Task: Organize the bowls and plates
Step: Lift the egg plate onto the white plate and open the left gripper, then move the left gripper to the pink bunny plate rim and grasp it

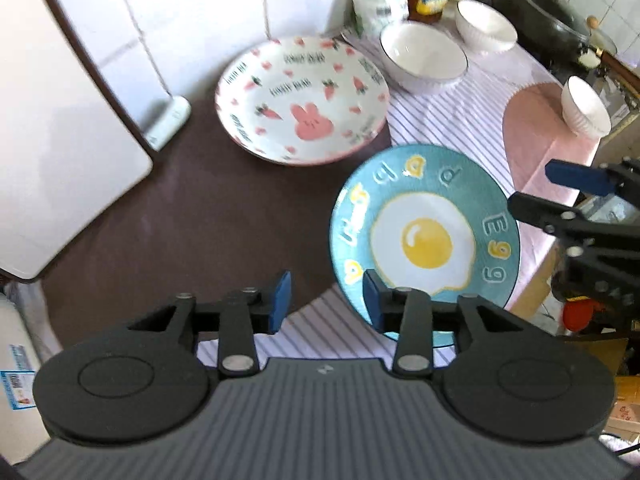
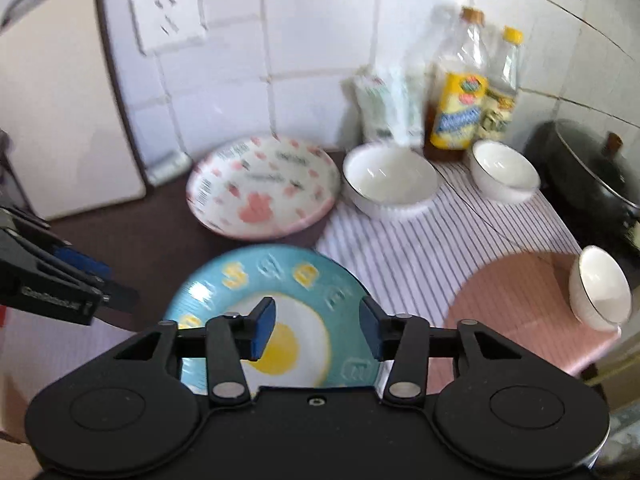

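Beside the blue egg plate [image 1: 426, 236], which lies flat at the near edge of the counter [image 1: 200, 220], nothing looks sorted yet. Behind the egg plate, towards the tiled wall, sits the pink bunny plate [image 1: 302, 100], apart from it and not stacked. Further behind the egg plate, on the striped cloth [image 1: 460, 120], stand a large white bowl [image 1: 424, 56] and a smaller white bowl [image 1: 486, 26], each on its own. A third white bowl [image 1: 586, 106] rests on the pink mat [image 1: 540, 120], well away from the egg plate on its far right.

The left gripper [image 1: 326, 300] hovers at the egg plate's near left rim, its jaws wide open and holding nothing. The right gripper [image 2: 316, 330] hangs above the egg plate, jaws likewise spread and empty.

By my judgement the task is barely begun: both plates need stacking together and three bowls need nesting.
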Demonstrator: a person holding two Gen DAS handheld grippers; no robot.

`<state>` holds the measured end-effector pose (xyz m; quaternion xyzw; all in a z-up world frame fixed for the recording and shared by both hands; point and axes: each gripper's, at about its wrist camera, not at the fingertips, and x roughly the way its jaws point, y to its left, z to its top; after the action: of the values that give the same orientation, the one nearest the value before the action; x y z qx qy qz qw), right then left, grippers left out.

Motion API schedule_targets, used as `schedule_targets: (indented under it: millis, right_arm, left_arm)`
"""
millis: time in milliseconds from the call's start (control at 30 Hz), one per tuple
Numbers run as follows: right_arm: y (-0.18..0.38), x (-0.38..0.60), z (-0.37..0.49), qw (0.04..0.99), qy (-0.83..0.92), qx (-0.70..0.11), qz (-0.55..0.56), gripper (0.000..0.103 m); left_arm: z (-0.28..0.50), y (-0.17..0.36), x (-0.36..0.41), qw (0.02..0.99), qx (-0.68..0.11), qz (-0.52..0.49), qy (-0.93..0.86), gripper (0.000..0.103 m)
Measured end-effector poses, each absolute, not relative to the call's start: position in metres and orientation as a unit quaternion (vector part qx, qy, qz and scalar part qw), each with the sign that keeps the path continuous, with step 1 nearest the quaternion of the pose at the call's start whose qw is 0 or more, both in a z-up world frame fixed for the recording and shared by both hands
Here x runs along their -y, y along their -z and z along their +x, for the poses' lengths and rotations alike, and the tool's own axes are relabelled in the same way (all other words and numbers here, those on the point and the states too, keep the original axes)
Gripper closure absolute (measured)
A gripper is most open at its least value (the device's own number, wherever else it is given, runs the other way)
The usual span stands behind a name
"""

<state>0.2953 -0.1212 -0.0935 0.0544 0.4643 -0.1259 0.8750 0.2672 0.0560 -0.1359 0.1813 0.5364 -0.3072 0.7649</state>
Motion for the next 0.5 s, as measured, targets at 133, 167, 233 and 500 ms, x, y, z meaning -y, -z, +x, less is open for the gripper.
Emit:
schedule_targets:
  millis: [133,167,233,500]
  right_arm:
    - [0.065,0.114,0.303,0.893,0.088,-0.436,0.060,0.041]
    - [0.061,0.112,0.305,0.898,0.079,-0.429,0.060,0.039]
    - [0.054,0.109,0.309,0.904,0.065,-0.418,0.062,0.035]
    - [0.053,0.116,0.329,0.915,0.027,-0.391,0.095,0.030]
  left_arm:
    - [0.281,0.119,-0.076,0.773,-0.529,0.176,0.301,0.060]
    - [0.283,0.116,-0.079,0.775,-0.528,0.175,0.299,0.058]
    - [0.288,0.110,-0.088,0.781,-0.524,0.170,0.295,0.055]
    - [0.321,0.096,-0.100,0.796,-0.520,0.140,0.277,0.044]
